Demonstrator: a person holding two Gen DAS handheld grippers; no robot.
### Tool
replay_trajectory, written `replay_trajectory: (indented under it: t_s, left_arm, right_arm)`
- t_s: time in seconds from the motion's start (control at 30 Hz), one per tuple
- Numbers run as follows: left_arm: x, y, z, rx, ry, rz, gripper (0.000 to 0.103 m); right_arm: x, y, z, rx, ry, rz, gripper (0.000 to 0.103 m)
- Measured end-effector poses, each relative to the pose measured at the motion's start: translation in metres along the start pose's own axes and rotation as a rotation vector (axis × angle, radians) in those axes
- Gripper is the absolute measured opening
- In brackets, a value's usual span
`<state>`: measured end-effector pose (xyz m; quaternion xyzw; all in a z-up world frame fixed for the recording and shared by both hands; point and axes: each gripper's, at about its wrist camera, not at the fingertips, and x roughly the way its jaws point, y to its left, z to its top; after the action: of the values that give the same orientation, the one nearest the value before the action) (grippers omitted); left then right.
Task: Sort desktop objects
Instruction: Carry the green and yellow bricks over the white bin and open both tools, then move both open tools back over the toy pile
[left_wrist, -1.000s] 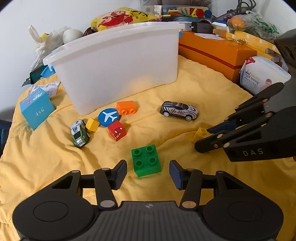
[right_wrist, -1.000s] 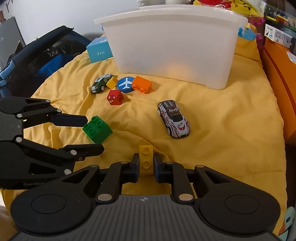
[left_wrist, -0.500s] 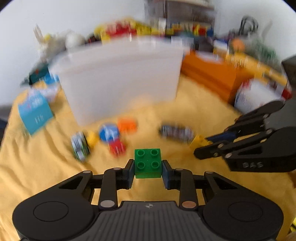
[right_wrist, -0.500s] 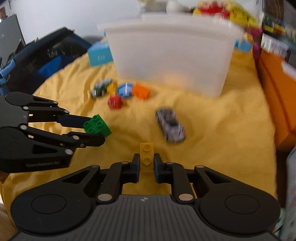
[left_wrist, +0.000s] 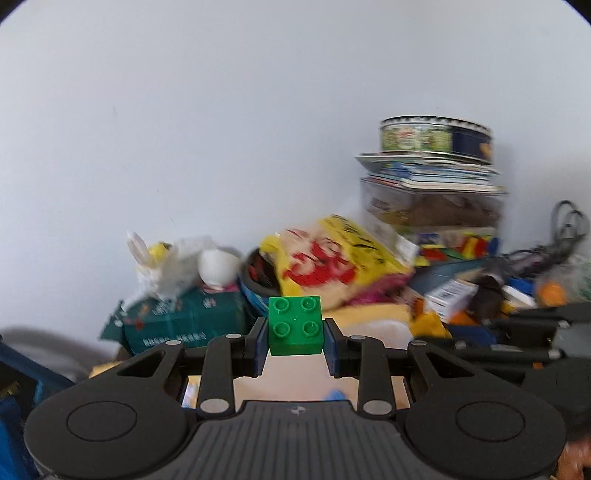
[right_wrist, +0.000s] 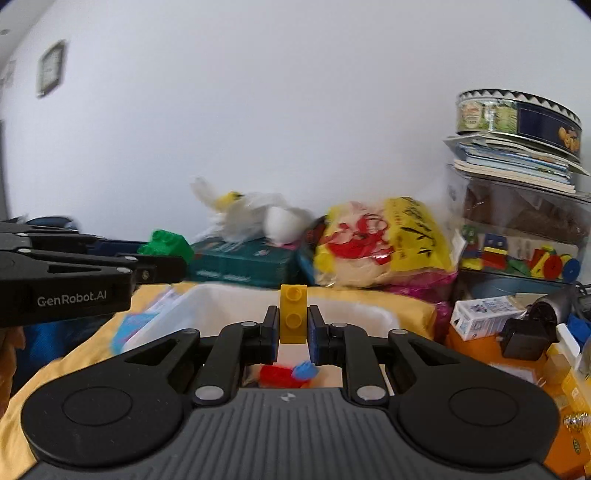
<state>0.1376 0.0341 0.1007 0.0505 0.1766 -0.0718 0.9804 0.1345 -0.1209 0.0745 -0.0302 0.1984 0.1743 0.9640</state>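
Note:
My left gripper (left_wrist: 294, 338) is shut on a green four-stud brick (left_wrist: 294, 325), held high over the white bin; the brick also shows in the right wrist view (right_wrist: 166, 245). My right gripper (right_wrist: 292, 328) is shut on a narrow yellow two-stud brick (right_wrist: 293, 314), above the white bin (right_wrist: 354, 308). Inside the bin lie a red brick (right_wrist: 277, 374) and a blue piece (right_wrist: 304, 369). The toys on the yellow cloth are out of view.
Behind the bin are a teal box (right_wrist: 240, 262), a yellow-and-red bag (right_wrist: 384, 243), a white plastic bag (left_wrist: 173, 266), and a stack of books topped by a round tin (right_wrist: 517, 114). An orange box (right_wrist: 517, 365) with a small carton stands at the right.
Both grippers have lifted from the cloth and moved forward over the bin. The left gripper closed on the green brick; the right kept its yellow brick.

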Motion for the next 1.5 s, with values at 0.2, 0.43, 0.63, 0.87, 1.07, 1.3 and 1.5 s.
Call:
replay_trajectory:
  t_s: [0.2, 0.43, 0.63, 0.87, 1.07, 1.3, 1.5]
  left_arm:
    - [0.011, -0.004, -0.018, 0.072, 0.089, -0.013, 0.058]
    - [-0.059, 0.003, -0.044, 0.035, 0.078, -0.111, 0.065]
    - [-0.085, 0.000, -0.096, 0.046, 0.143, -0.120, 0.071]
    - [-0.062, -0.004, -0.168, 0.047, 0.366, -0.093, 0.069]
    - [-0.014, 0.017, -0.174, -0.035, 0.413, -0.006, 0.066]
    - [0.028, 0.034, -0.183, -0.063, 0.510, -0.013, 0.036]
    - [0.031, 0.037, -0.187, -0.068, 0.520, -0.040, 0.035]
  right_arm:
    - [0.014, 0.003, -0.018, -0.048, 0.075, 0.008, 0.040]
    - [-0.021, 0.000, -0.026, -0.014, 0.078, 0.125, 0.040]
    - [-0.053, 0.001, -0.047, -0.008, 0.110, 0.185, 0.051]
    - [-0.038, 0.017, -0.118, -0.034, 0.310, 0.200, 0.051]
    - [-0.035, 0.033, -0.156, -0.048, 0.406, 0.206, 0.051]
    - [-0.045, 0.031, -0.161, -0.010, 0.411, 0.190, 0.051]
    - [-0.044, 0.027, -0.165, -0.006, 0.413, 0.165, 0.051]
